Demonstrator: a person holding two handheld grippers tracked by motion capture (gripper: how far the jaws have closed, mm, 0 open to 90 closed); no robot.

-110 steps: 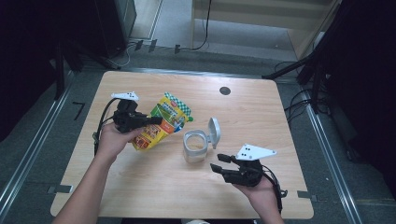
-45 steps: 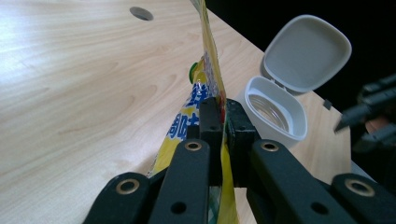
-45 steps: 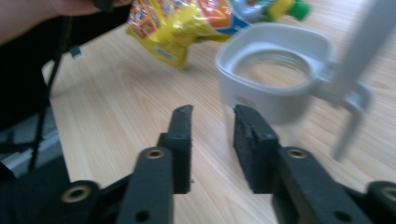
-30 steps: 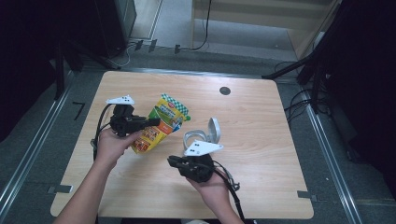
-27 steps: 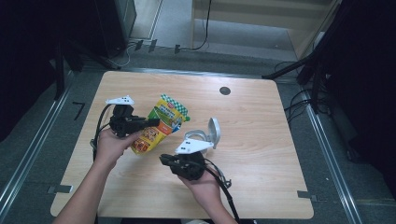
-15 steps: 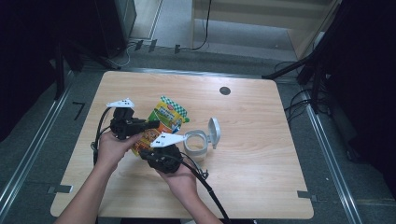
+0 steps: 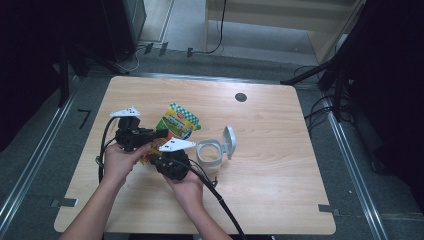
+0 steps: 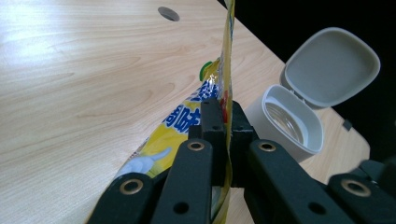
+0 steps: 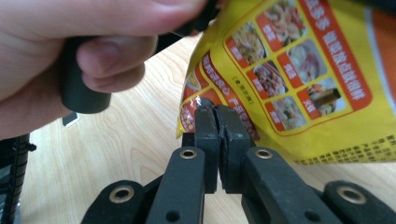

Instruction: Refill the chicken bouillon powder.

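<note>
Table (image 7: pixel 280 130), pouch (image 7: pixel 177 122) bottom behind right gripper (image 7: pixel 160 156)

Yellow snack pouch (image 7: pixel 176 125) held tilted (edge-on) above table.

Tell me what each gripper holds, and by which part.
Left gripper clamps the yellow pouch by its side edge; right gripper pinches its bottom corner.

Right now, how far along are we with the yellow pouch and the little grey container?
Done: the container stands with its lid flipped open. In hand: the left gripper is clamped on the pouch, and the right gripper looks shut on its lower corner. Left: no opening shows on the pouch, and nothing has gone into the container.
</note>
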